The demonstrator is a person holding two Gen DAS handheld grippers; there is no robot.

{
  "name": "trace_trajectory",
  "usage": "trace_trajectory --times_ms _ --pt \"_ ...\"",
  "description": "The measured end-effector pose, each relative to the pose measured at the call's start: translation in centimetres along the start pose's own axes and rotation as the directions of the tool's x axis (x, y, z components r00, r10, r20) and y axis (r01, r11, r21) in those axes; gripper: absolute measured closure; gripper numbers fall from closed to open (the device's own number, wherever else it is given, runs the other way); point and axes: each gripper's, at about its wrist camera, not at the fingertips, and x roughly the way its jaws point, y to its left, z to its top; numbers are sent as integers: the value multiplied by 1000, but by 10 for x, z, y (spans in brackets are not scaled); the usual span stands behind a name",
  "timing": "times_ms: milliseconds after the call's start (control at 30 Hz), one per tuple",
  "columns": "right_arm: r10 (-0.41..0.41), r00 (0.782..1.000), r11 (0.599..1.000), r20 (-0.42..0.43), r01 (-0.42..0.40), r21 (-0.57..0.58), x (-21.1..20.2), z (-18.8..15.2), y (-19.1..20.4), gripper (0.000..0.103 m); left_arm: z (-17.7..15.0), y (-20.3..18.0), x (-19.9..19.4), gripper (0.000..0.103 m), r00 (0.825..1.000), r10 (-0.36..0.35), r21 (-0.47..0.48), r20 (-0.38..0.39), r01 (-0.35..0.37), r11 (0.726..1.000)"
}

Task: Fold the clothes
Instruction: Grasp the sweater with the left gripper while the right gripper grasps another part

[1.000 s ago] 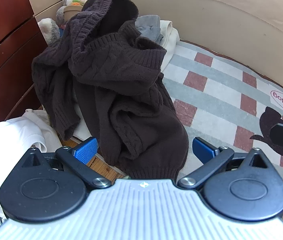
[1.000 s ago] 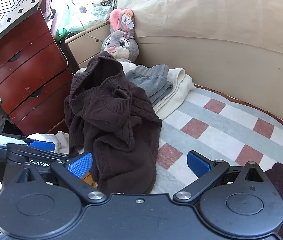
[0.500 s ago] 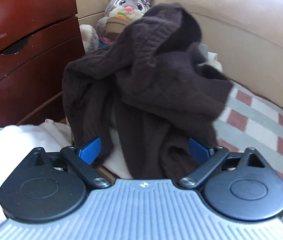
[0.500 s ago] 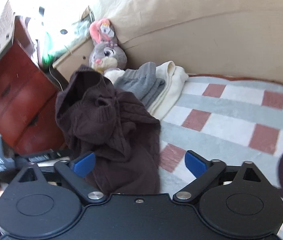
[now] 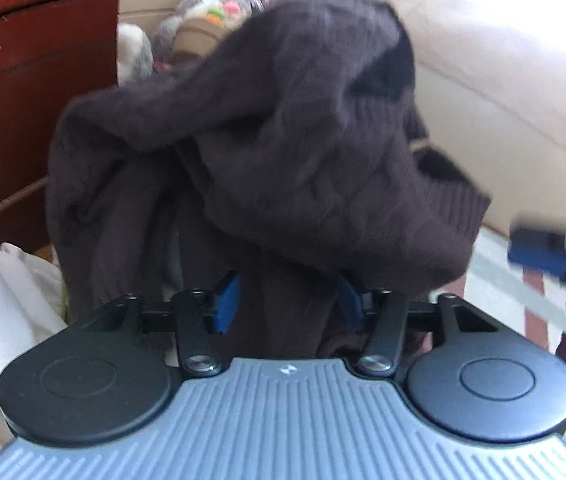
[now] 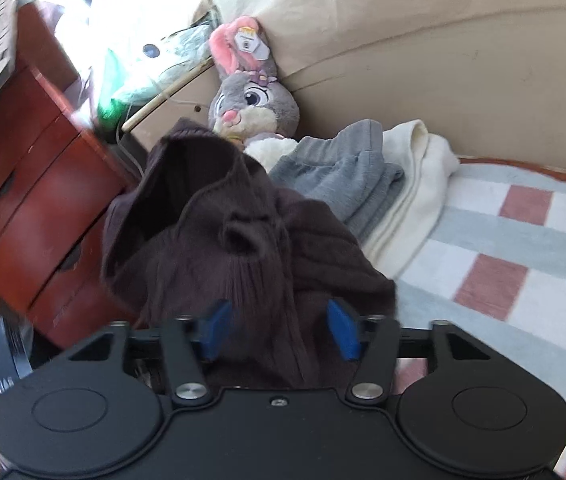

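Both tongs (image 5: 287, 302) (image 6: 279, 328), wide open earlier, now closing around the brown sweater (image 6: 243, 240).

Blurry shot. Big heap of dark brown knit sweater (image 5: 283, 152) filling the middle, ribbed cuff or hem sticking out to the right. Left claw (image 5: 285, 302) pushed right into the lower folds, jaws closing with sweater fabric between the blue pads (image 5: 227, 302); can't tell if actually pinching yet. Plush bunny (image 5: 219, 4) peeking over the top of the heap, mostly hidden. Red-brown wooden dresser (image 5: 23, 80) at left, white cloth (image 5: 7, 304) bunched low left. Cream wall (image 5: 503, 92) behind. Checked blanket (image 5: 495, 280) at right, with the blue tip of the right claw (image 5: 543, 254) poking in above it, smeared.
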Motion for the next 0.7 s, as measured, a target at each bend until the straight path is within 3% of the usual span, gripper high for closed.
trace_trajectory --times_ms 33,67,133,200,267,300,333,367,433,467,500,633,700 --pt "13 1000 1000 6 -13 25 6 4 -2 21 -2 0 6 37 1000 8 11 -9 -8 1000" --pt "28 1000 998 11 -29 49 12 9 -4 20 -5 -1 13 32 1000 10 31 -20 -10 999" --pt "81 997 992 8 -82 100 24 14 -7 17 -10 -8 29 5 998 -27 100 -62 33 994" --pt "134 991 979 -10 -131 159 41 16 -13 12 -15 -14 34 8 1000 -12 139 -26 16 990" --pt "152 988 968 -26 -143 207 59 14 -16 12 -21 -21 39 42 1000 1 177 11 -3 984" --pt "155 987 964 -34 -143 222 68 12 -17 12 -23 -23 40 67 1000 7 191 28 -12 981" --pt "170 985 962 -37 -158 222 75 8 -17 25 -20 -23 38 80 999 9 183 38 -16 983" --pt "204 978 956 -29 -193 223 78 4 -15 62 -18 -23 35 88 999 10 172 46 -18 985" --pt "300 954 925 7 -292 242 77 -3 -12 86 -11 -16 32 92 999 -15 121 39 10 993" --pt "326 945 914 37 -325 242 70 -3 -10 89 -8 -13 29 93 998 -38 97 42 34 995" --pt "352 934 902 66 -357 242 63 -4 -7 90 -6 -12 25 93 996 -71 90 53 66 994" --pt "430 892 854 141 -453 258 21 2 -4 90 1 -39 4 93 985 -146 208 95 123 970" --pt "415 892 867 179 -447 219 -12 6 0 90 9 -54 -2 95 977 -187 210 101 162 964"
